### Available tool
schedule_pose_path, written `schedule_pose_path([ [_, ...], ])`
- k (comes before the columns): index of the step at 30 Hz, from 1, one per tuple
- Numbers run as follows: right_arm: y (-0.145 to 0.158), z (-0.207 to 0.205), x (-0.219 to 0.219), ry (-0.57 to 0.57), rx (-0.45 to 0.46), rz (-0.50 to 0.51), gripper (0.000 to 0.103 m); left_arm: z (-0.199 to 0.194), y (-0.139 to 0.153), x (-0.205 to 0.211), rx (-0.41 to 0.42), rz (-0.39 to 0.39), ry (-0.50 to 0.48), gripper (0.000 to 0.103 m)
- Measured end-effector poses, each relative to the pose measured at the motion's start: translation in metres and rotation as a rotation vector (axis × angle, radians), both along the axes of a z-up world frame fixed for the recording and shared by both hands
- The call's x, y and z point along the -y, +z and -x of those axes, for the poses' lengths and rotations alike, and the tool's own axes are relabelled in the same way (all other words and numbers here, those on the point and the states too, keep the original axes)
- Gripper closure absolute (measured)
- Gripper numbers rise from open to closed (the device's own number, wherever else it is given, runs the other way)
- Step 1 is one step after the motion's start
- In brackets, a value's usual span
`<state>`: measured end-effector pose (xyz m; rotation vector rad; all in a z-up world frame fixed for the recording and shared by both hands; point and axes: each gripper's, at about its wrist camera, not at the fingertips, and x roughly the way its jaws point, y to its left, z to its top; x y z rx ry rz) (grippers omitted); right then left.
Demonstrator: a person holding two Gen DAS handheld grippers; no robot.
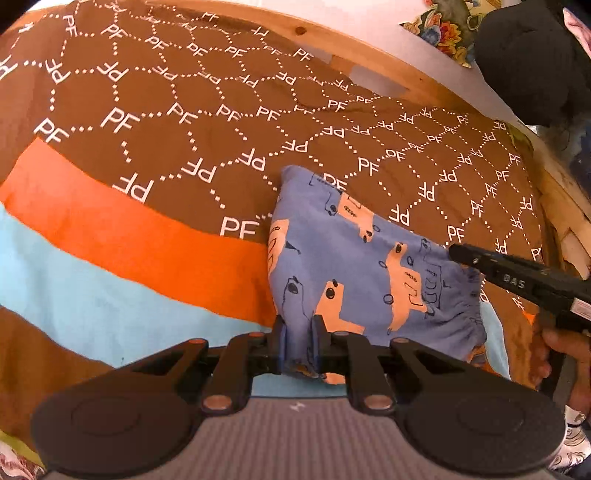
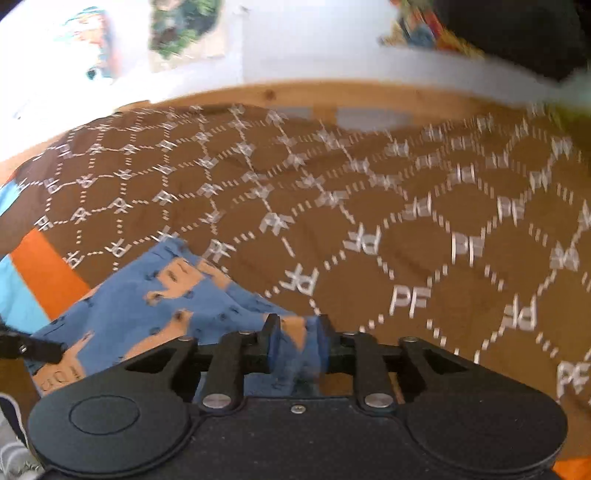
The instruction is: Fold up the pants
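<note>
Small blue pants (image 1: 354, 254) with peach animal prints lie on a brown bedspread (image 1: 166, 122) printed with white "PF" letters. My left gripper (image 1: 298, 341) is shut on the near edge of the pants. The right gripper (image 1: 458, 253) shows in the left wrist view as a black finger at the elastic waistband. In the right wrist view the right gripper (image 2: 295, 341) is shut on a bunch of the pants (image 2: 147, 306), which spread to the left; the left gripper's tip (image 2: 40, 349) shows at the far left. This view is blurred by motion.
The bedspread has orange (image 1: 122, 229) and light blue (image 1: 74, 280) stripes near me. A wooden bed frame (image 1: 369, 48) runs along the far edge, with a white wall behind. A dark bundle (image 1: 528, 59) and floral cloth (image 1: 443, 29) sit at the far right.
</note>
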<state>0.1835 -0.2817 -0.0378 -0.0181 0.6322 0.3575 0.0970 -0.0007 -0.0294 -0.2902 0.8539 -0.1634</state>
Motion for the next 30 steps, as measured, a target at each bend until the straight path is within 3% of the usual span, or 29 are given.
schedule_pose_path([
  [3,-0.014,-0.017,0.01,-0.014,-0.062,-0.068,0.061,-0.001,-0.001,0.001,-0.002,-0.01,-0.01,0.089],
  [6,-0.029,-0.035,0.016,-0.014,-0.139,-0.157,0.059,-0.003,-0.004,0.002,-0.014,-0.012,-0.011,0.089],
  [8,-0.036,-0.038,0.021,-0.027,-0.156,-0.229,0.064,-0.004,-0.005,0.001,-0.018,-0.006,-0.009,0.089],
  [9,-0.038,-0.039,0.022,-0.026,-0.159,-0.254,0.076,-0.004,-0.006,0.001,-0.018,-0.005,-0.01,0.089],
  [11,-0.041,-0.036,0.022,-0.033,-0.151,-0.266,0.086,-0.003,-0.006,0.0,-0.016,-0.009,-0.013,0.089],
  [15,-0.033,-0.021,0.018,-0.041,-0.076,-0.239,0.093,-0.001,-0.002,0.003,-0.004,-0.02,-0.013,0.089],
  [21,-0.003,0.005,-0.007,0.0,0.091,-0.057,0.096,0.003,0.008,0.004,0.029,-0.016,-0.006,0.09],
  [30,0.04,0.0,-0.022,0.049,0.181,0.017,0.096,0.004,0.034,0.012,0.104,-0.029,-0.043,0.09],
])
